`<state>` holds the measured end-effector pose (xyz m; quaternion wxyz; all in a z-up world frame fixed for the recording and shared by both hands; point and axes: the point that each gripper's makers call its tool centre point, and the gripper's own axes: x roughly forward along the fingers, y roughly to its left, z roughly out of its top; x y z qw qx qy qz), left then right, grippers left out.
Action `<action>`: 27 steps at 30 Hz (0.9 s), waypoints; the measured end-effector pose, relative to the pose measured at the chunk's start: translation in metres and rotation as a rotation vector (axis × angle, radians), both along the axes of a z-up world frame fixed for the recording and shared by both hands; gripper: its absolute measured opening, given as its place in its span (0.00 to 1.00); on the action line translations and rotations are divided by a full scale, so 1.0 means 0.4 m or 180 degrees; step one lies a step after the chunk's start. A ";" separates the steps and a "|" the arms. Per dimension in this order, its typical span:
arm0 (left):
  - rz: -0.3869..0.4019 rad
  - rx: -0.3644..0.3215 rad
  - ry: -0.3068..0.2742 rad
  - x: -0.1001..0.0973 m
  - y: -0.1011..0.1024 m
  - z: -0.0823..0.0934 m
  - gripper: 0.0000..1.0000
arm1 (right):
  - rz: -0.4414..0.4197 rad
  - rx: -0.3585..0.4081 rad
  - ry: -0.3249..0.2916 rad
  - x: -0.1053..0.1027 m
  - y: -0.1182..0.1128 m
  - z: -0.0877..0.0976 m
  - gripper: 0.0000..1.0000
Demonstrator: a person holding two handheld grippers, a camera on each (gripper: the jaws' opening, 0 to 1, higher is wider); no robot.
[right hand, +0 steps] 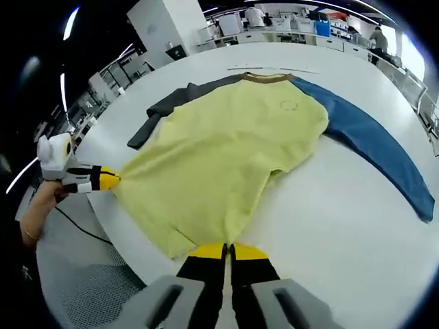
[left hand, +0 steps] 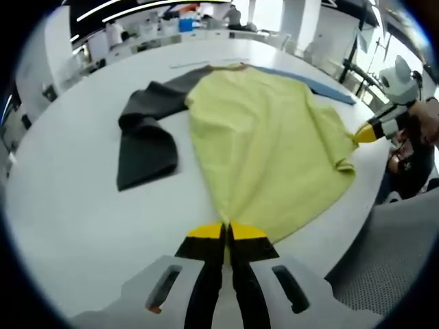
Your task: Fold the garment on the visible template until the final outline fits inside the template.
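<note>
**Yellow shirt pinched at both hem corners on the white worktop**

A long-sleeved shirt [left hand: 267, 144] with a yellow body was seen spread across the white worktop [left hand: 82, 219], its brown collar [right hand: 264, 77] lying at the far side. The dark grey sleeve [left hand: 147, 137] was seen bunched and folded back on itself beside the yellow body, while the blue sleeve [right hand: 377, 151] was laid out straight and flat towards the worktop's other side.

The left claw [left hand: 226, 233] was seen clenched on one corner of the yellow hem, its yellow-tipped jaws pressed together with cloth drawn up between them. The right claw [right hand: 228, 252] was likewise closed on the opposite hem corner. In the left gripper view the right claw [left hand: 365, 133] was seen at the right, pinching the hem close to the worktop's near edge; in the right gripper view the left claw [right hand: 103, 179] was seen at the left, held by a hand [right hand: 42, 205].

The hem was held along the worktop's near edge. Bare white surface was left open beyond the collar and around both sleeves. A grey mesh chair back [left hand: 394, 253] was seen just off the near edge. Benches and shelving [right hand: 288, 24] were seen far behind. No template outline could be made out.
</note>
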<state>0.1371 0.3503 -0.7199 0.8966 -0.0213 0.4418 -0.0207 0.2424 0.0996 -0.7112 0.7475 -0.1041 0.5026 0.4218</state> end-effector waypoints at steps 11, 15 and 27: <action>0.0026 -0.0080 0.0033 -0.009 -0.004 0.010 0.00 | -0.0155 -0.0111 0.0007 0.002 -0.084 -0.014 0.00; 0.0004 -0.0068 0.0040 -0.017 -0.003 0.012 0.00 | -0.0185 -0.0229 -0.0006 0.002 -0.128 -0.026 0.00; 0.0029 -0.0048 0.0143 -0.042 0.002 0.008 0.00 | -0.0404 -0.0325 0.0020 0.001 -0.212 -0.042 0.00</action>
